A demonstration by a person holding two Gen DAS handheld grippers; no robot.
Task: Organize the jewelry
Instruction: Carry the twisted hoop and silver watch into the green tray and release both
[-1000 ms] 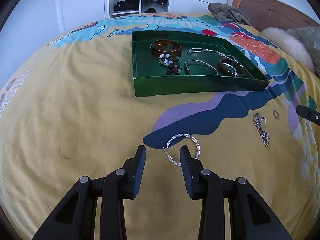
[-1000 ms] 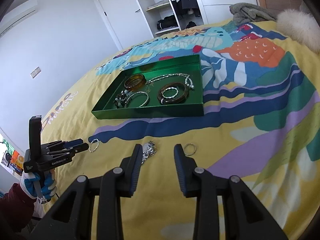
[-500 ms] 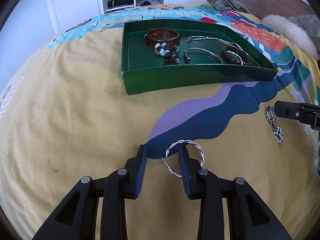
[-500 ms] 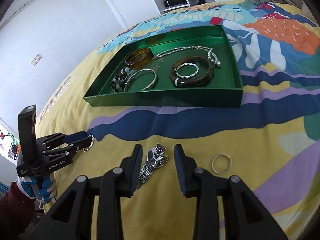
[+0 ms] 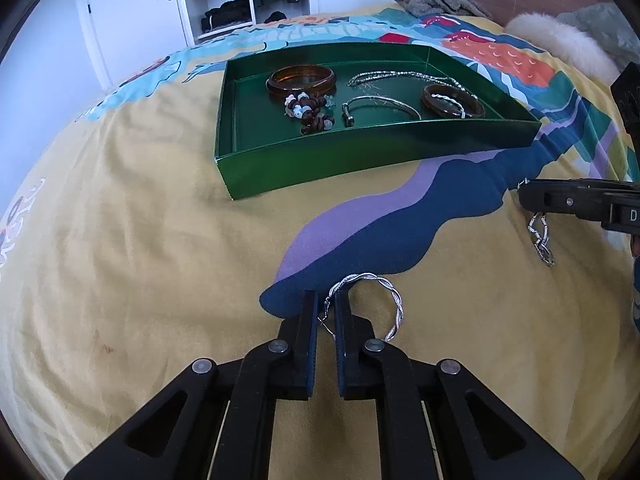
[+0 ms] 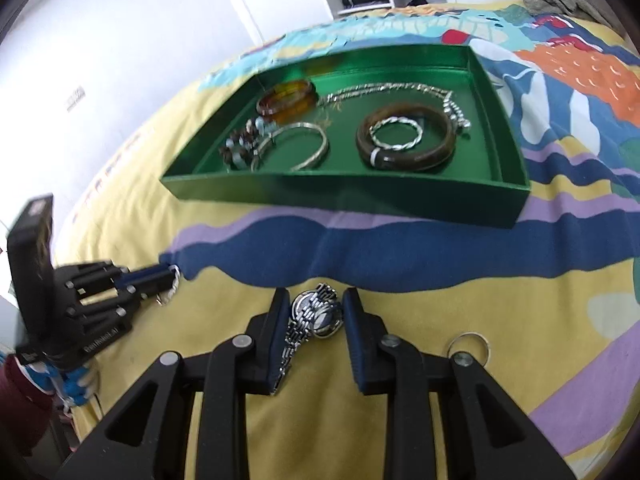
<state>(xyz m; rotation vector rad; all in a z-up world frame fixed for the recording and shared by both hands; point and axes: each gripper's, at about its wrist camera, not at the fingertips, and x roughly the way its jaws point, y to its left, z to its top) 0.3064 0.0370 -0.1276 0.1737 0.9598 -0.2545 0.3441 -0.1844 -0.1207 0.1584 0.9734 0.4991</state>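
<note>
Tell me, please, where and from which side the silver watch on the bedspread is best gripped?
Grip the watch across its round case, coming down from above with one finger on each side. The case is its widest, stiffest part; the link band trailing toward the camera would likely slip or sag. The right gripper already straddles the case, jaws open.

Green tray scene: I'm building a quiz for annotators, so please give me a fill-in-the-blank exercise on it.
1. The left hand-held gripper is pinching a twisted silver ____.
2. The watch lies between the open fingers of the ____ hand-held gripper.
3. The amber bangle lies inside the ____ tray.
4. The small plain ring lies on the ____, outside the tray.

Missing words: hoop; right; green; bedspread
</note>
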